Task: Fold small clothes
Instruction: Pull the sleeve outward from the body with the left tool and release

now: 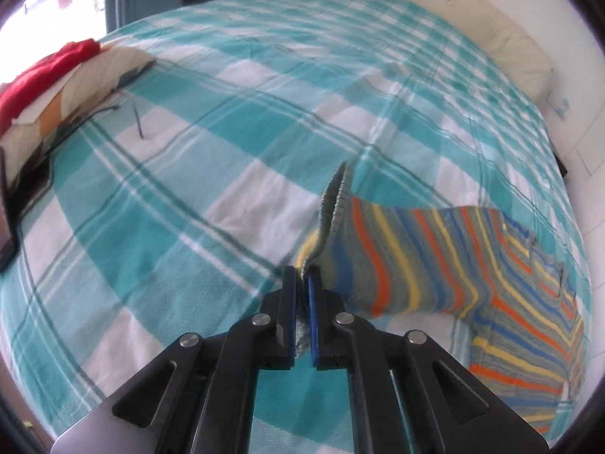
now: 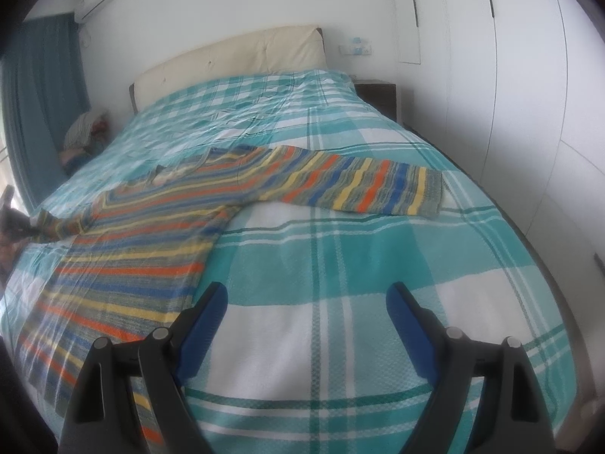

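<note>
Left gripper (image 1: 302,276): you are pinching the sweater's sleeve cuff (image 1: 334,204) between closed pads.
Right gripper (image 2: 306,299): you are holding it wide open, gripping nothing, above the bedspread (image 2: 340,265).
Striped sweater (image 2: 151,234): lying flat on the bedspread, other sleeve (image 2: 359,185) stretched out sideways.

Nothing here can be read: no word, number, brand or sign shows in either view. The small white wall plate with pale blue marks (image 2: 355,50), just right of the cream padded headboard (image 2: 242,56), is too small and blurred to make out, and the same plate seen from the other side (image 1: 562,106) gives nothing either.
</note>
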`<state>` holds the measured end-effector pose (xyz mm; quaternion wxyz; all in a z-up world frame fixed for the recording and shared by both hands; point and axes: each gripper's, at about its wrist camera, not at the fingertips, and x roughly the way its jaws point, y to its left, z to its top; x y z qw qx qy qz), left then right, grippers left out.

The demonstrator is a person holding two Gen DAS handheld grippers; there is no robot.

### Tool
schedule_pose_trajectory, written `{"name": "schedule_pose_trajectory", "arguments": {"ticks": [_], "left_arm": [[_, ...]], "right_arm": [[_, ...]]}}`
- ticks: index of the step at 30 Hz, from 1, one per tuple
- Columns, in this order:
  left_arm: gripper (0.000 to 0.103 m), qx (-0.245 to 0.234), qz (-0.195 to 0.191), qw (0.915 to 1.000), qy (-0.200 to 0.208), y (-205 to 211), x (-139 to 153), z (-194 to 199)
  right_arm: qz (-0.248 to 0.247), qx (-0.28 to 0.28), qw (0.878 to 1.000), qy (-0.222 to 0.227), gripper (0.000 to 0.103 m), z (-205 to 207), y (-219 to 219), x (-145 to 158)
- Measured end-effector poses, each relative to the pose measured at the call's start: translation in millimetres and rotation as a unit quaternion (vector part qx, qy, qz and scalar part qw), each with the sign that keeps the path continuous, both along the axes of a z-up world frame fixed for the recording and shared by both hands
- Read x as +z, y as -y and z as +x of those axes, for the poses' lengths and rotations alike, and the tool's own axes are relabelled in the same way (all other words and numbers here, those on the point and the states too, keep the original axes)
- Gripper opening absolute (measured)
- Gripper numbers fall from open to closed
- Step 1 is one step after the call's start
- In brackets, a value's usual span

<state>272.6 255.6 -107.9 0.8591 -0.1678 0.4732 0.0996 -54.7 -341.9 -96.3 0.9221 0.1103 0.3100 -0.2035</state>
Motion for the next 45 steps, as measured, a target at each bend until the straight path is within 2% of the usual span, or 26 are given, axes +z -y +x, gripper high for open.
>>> {"name": "schedule_pose_trajectory", "arguments": {"ticks": [6, 10, 13, 15, 16, 17, 18, 20, 24, 26, 27, 28, 29, 30, 32, 37, 39, 43, 44, 45], "left_arm": [[0.003, 0.022, -0.018, 0.9996, 0.004, -12.3, -16.6, -9.2], [0.003, 0.027, -0.022, 0.9993, -0.010, -16.1, -28.5, -9.9], [0.003, 0.023, -0.052, 0.9982, -0.022, -20.7, -38.4, -7.5], [0.013, 0.028, -0.082, 0.9960, -0.022, -28.6, -41.4, -9.4], [0.013, 0.035, -0.100, 0.9943, -0.017, -33.8, -40.8, -12.2], [0.023, 0.043, -0.112, 0.9927, -0.014, -38.8, -39.6, -15.9], [0.040, 0.044, -0.126, 0.9910, -0.008, -42.9, -38.1, -19.5], [0.053, 0.037, -0.145, 0.9887, 0.010, -47.1, -34.1, -26.5], [0.053, 0.007, -0.147, 0.9890, 0.012, -40.1, -34.9, -28.0], [0.052, -0.006, -0.136, 0.9906, 0.009, -32.5, -37.5, -27.1], [0.046, -0.012, -0.123, 0.9922, 0.008, -27.3, -38.2, -26.0], [0.036, -0.018, -0.105, 0.9943, 0.007, -21.8, -38.6, -25.3], [0.011, -0.023, -0.088, 0.9959, 0.001, -17.1, -40.0, -24.4], [0.005, -0.024, -0.072, 0.9971, -0.007, -13.8, -41.7, -24.0], [0.003, -0.019, -0.044, 0.9988, -0.012, -10.6, -43.0, -25.5], [0.001, -0.023, -0.018, 0.9993, -0.024, -9.2, -46.5, -27.1], [0.004, -0.021, -0.019, 0.9991, -0.031, -12.1, -47.7, -27.3], [0.006, 0.023, -0.022, 0.9980, -0.055, -29.4, -44.0, -35.4], [0.009, 0.027, -0.027, 0.9978, -0.054, -33.4, -41.0, -38.5], [0.023, 0.030, -0.036, 0.9978, -0.047, -38.2, -36.4, -40.7]], "right_arm": [[-0.002, 0.001, 1.000, -0.007, 0.085, 1.6, -0.7, -2.8], [-0.001, 0.000, 1.000, -0.010, 0.085, 2.8, 0.6, -4.4], [0.000, 0.000, 1.000, -0.011, 0.085, 3.5, 1.2, -5.1], [0.000, 0.000, 1.000, -0.010, 0.085, 3.7, 1.6, -5.2], [0.000, 0.000, 1.000, -0.010, 0.085, 3.7, 1.8, -5.1], [0.001, -0.001, 1.000, -0.009, 0.085, 3.9, 2.1, -5.0], [0.001, -0.001, 1.000, -0.008, 0.085, 3.9, 2.5, -5.0], [0.003, -0.001, 1.000, -0.007, 0.085, 4.3, 2.9, -5.2], [0.006, 0.000, 1.000, -0.010, 0.085, 6.5, 2.9, -6.6], [0.005, 0.003, 1.000, -0.013, 0.085, 7.9, 1.7, -7.5], [0.003, 0.004, 1.000, -0.015, 0.085, 8.5, 0.7, -7.9], [0.000, 0.004, 1.000, -0.016, 0.085, 8.7, -0.8, -8.1], [-0.003, 0.005, 1.000, -0.017, 0.085, 8.3, -2.2, -7.8], [-0.007, 0.005, 1.000, -0.017, 0.085, 7.7, -3.3, -7.2], [-0.011, 0.005, 1.000, -0.015, 0.085, 6.2, -4.3, -6.0], [-0.006, 0.001, 1.000, -0.016, 0.085, 6.2, -2.1, -6.7], [-0.006, 0.001, 1.000, -0.018, 0.085, 6.7, -2.5, -7.1], [-0.010, 0.001, 1.000, -0.016, 0.085, 7.1, -1.6, -7.5], [-0.010, 0.001, 1.000, -0.016, 0.085, 7.5, -0.9, -7.7], [-0.009, 0.001, 1.000, -0.016, 0.085, 7.6, -1.0, -7.7]]}}
